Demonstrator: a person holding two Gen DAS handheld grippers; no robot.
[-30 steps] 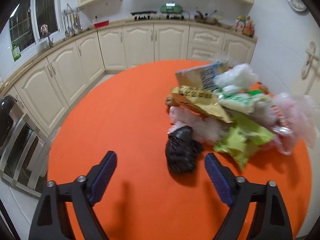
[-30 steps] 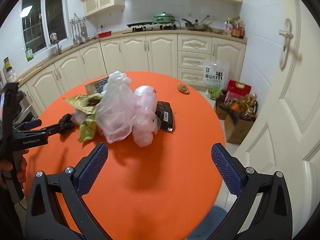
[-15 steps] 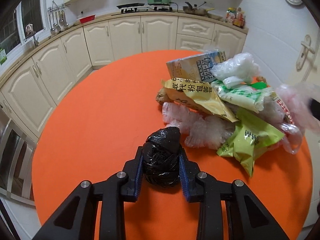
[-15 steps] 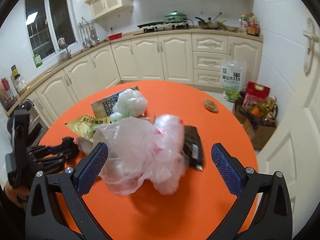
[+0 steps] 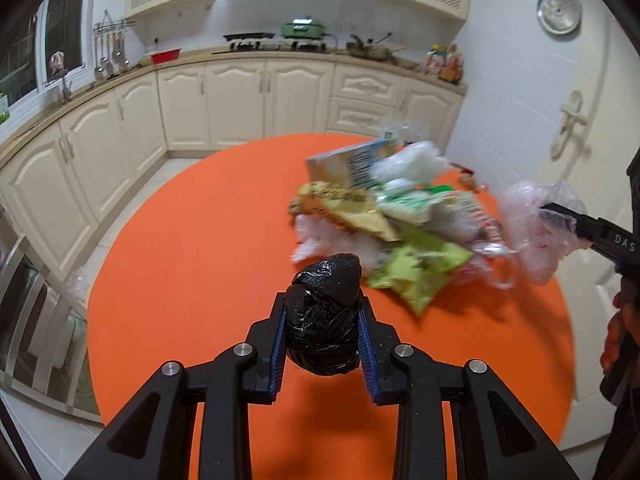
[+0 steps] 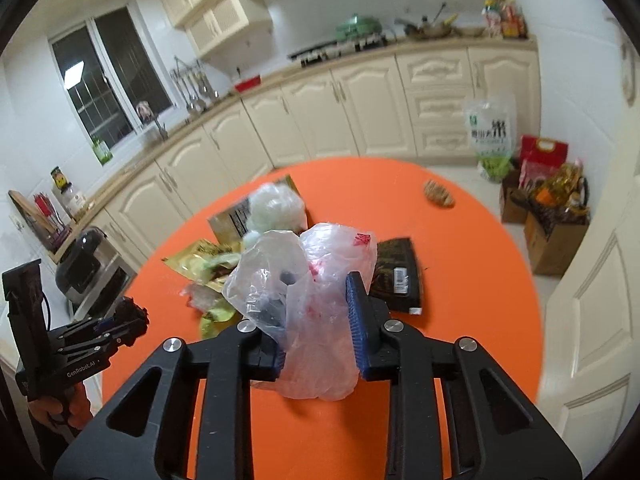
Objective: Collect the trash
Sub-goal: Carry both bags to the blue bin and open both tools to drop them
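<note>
Left gripper point(image 5: 323, 334) now clamped on black bag point(image 5: 325, 316), lifted; right gripper point(image 6: 316, 320) jaws closing on clear bag point(image 6: 308, 300); both pcs ready for bin

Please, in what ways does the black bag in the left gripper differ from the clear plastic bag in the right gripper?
The black bag is opaque and dark; the clear plastic bag is see-through, with red print. The black bag is rolled into a tight bundle; the clear plastic bag is loose and billowy, spilling around the pads. The left gripper is clamped on the black bag; the right gripper's jaws are closing on the clear plastic bag. Both are plastic bags, held over the orange table.
</note>
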